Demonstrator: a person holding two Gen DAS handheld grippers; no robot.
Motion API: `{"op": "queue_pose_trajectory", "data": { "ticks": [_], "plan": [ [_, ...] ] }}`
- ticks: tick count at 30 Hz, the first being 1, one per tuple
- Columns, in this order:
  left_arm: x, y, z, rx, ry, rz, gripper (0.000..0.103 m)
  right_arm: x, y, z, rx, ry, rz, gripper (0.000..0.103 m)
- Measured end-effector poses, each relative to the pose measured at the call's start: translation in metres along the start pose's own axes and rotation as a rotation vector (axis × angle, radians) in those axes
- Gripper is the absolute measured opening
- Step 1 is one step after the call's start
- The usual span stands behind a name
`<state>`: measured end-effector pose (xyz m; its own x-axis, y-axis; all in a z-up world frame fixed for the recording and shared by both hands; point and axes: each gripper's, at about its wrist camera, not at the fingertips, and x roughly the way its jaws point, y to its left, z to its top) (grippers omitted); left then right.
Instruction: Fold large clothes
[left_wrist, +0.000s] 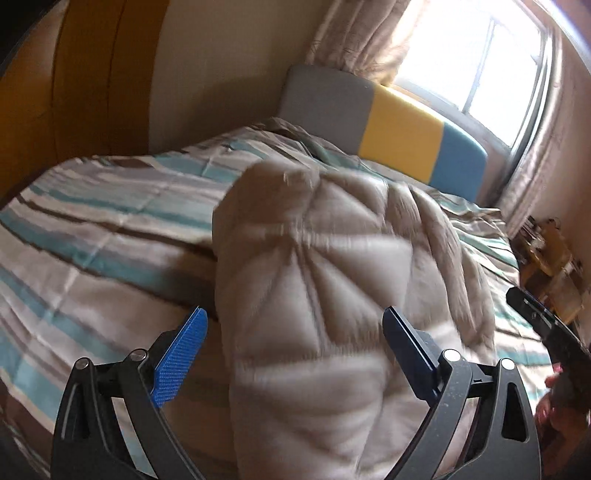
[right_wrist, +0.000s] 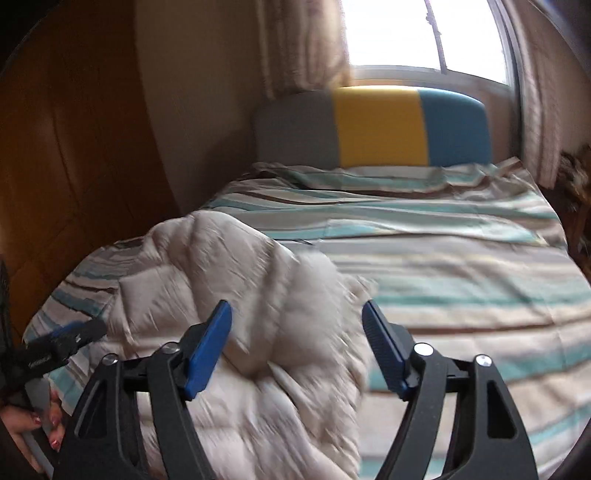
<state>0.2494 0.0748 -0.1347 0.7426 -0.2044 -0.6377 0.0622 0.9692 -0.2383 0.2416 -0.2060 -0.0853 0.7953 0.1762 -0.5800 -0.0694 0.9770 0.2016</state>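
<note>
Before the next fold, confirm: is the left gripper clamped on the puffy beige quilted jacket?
No: the left gripper stands wide open, its blue pads clear of the puffy beige quilted jacket.

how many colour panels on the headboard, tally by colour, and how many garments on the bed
grey padded headboard panel: 1
yellow padded headboard panel: 1
blue padded headboard panel: 1
beige quilted puffer jacket on the striped bed cover: 1
Total: 3 panels and 1 garment, 4 things

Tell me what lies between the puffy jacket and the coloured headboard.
Only striped bedding lies between the quilted beige jacket and the headboard; the right wrist view shows it best.
</note>
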Motion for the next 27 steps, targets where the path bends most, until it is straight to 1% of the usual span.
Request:
{"op": "queue_pose_trajectory", "data": {
  "ticks": [1, 2, 3, 5, 8, 10, 12, 13, 14, 15, 19, 23, 27],
  "plan": [
    [0.005, -0.005, 0.011, 0.001, -0.001, 0.024, 0.095, 0.008, 0.007, 0.002, -0.017, 0.013, 0.006, 0.06],
    [0.011, -0.01, 0.021, 0.005, 0.0, 0.033, 0.095, 0.022, 0.013, 0.01, -0.038, 0.033, 0.011, 0.055],
    [0.017, -0.015, 0.03, 0.012, 0.001, 0.039, 0.095, 0.032, 0.019, 0.013, -0.048, 0.044, 0.015, 0.053],
    [0.031, -0.024, 0.044, 0.04, 0.003, 0.064, 0.095, 0.054, 0.028, 0.022, -0.078, 0.074, 0.011, 0.052],
    [0.06, -0.032, 0.058, 0.081, 0.014, 0.126, 0.095, 0.079, 0.036, 0.028, -0.109, 0.098, -0.004, 0.052],
    [0.081, -0.034, 0.057, 0.111, 0.03, 0.153, 0.095, 0.099, 0.03, 0.023, -0.102, 0.13, -0.014, 0.052],
    [0.104, -0.034, 0.051, 0.119, 0.078, 0.155, 0.095, 0.116, 0.022, 0.013, -0.081, 0.162, -0.016, 0.052],
    [0.11, -0.032, 0.048, 0.105, 0.085, 0.142, 0.096, 0.123, 0.017, 0.006, -0.072, 0.171, -0.02, 0.053],
    [0.115, -0.03, 0.046, 0.09, 0.082, 0.138, 0.099, 0.129, 0.013, 0.001, -0.066, 0.171, -0.024, 0.054],
    [0.12, -0.03, 0.045, 0.09, 0.076, 0.145, 0.1, 0.134, 0.009, -0.004, -0.06, 0.171, -0.026, 0.054],
    [0.14, -0.035, 0.043, 0.117, 0.079, 0.164, 0.1, 0.155, 0.005, -0.006, -0.047, 0.209, -0.044, 0.055],
    [0.157, -0.034, 0.043, 0.123, 0.109, 0.176, 0.1, 0.177, -0.002, -0.009, -0.02, 0.263, -0.04, 0.056],
    [0.165, -0.037, 0.04, 0.144, 0.119, 0.208, 0.1, 0.181, -0.005, -0.013, -0.014, 0.253, -0.052, 0.057]
  ]
}}
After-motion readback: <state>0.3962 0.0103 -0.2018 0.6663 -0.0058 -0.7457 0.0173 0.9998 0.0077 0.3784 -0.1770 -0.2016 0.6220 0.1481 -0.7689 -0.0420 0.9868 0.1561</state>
